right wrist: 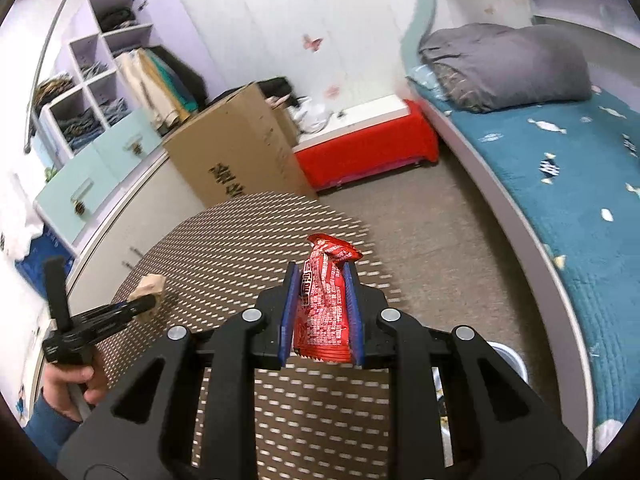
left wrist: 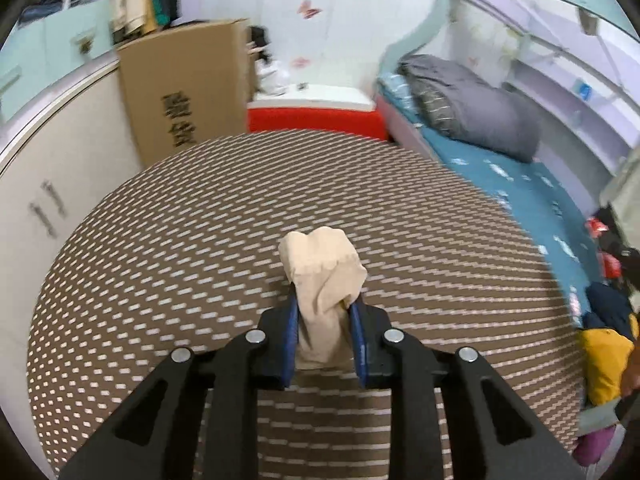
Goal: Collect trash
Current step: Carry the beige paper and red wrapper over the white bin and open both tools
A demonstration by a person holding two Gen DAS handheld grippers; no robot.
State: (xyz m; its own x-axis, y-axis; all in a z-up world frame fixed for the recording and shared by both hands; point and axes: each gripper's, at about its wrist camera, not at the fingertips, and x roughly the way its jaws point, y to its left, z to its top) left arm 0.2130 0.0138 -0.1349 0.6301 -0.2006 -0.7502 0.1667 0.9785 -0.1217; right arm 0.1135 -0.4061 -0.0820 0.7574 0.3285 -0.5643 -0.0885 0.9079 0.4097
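held a crumpled beige paper wad (left wrist: pixel 322 276) in the left gripper (left wrist: pixel 325 300), blue pads (left wrist: pixel 293 320) pressed against both its sides, jaws narrow around it. hung the wad just above the middle of the round patterned worktop (left wrist: pixel 160 240), tilted down toward the woven surface; whether it touched the surface, cannot tell. clamped a red printed snack wrapper (right wrist: pixel 326 300) upright in the right gripper (right wrist: pixel 322 280), jaws narrow, twisted top of the wrapper sticking out past the fingertips. poised the wrapper over the worktop's right edge (right wrist: pixel 372 232), carpeted floor (right wrist: pixel 440 240) beyond. seen from the right wrist view: the left gripper (right wrist: pixel 148 300) with its wad (right wrist: pixel 150 286) near the worktop's left edge, gripped by a bare hand (right wrist: pixel 80 384) in a blue sleeve (right wrist: pixel 48 420). behind the worktop stood a cardboard box (right wrist: pixel 236 148) and a red bench (right wrist: pixel 360 152); a bed with a teal cover (right wrist: pixel 560 168) and a grey duvet (right wrist: pixel 508 64) ran along the right.
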